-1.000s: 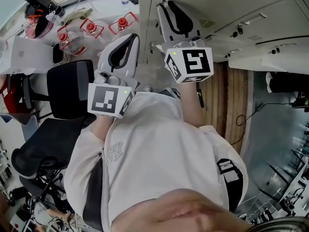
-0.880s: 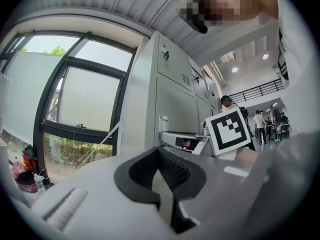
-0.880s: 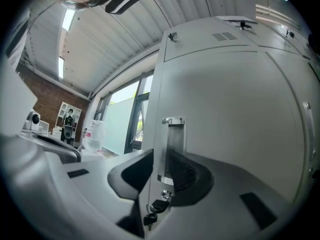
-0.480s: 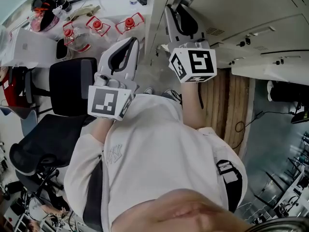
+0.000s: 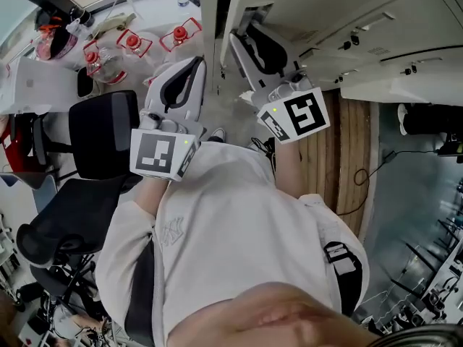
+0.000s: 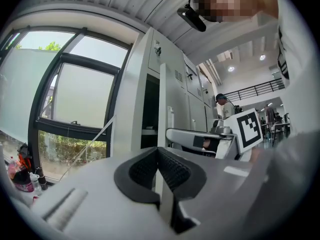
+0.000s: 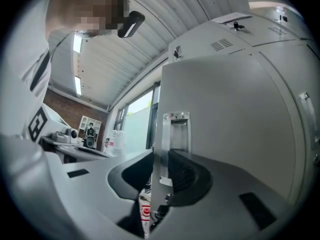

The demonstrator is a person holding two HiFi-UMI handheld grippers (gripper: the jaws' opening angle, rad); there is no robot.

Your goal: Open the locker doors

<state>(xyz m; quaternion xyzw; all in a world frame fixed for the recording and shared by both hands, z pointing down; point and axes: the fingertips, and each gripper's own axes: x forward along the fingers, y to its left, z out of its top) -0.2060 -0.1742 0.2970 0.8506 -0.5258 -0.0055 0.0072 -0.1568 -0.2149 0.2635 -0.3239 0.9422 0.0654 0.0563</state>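
I have the right gripper clamped on the free edge of the door, right at its recessed handle, upper centre of the head view. I judge that grip is there to swing the door outward. The door stands ajar, and the left gripper view shows the dark locker opening behind it. My left gripper hangs just to the left, jaws closed on nothing, clear of the swing.
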